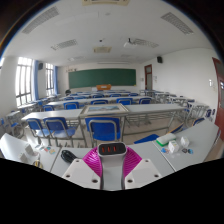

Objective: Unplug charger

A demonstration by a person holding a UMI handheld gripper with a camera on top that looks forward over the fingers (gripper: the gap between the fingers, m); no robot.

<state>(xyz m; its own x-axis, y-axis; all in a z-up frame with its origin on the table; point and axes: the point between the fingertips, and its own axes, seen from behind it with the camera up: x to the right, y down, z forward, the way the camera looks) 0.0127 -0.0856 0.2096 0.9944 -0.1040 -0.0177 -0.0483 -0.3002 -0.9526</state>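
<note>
The gripper [112, 166] is at the near edge, and its two white fingers [83, 174] with magenta pads [94, 161] stand close on either side of a small dark charger block with a red-lit face [112, 149]. The pads seem to touch its sides, so the fingers look clamped on it, though the contact is hard to see exactly. The charger sits on the pale counter [30, 150]. To the right lie a blue flat object [147, 139] and a white and green small box [163, 141]. Beyond are rows of blue-backed classroom chairs [103, 129] and grey desks [100, 110]. At the far wall hangs a long green chalkboard [102, 77], with windows [24, 82] on the left.
</note>
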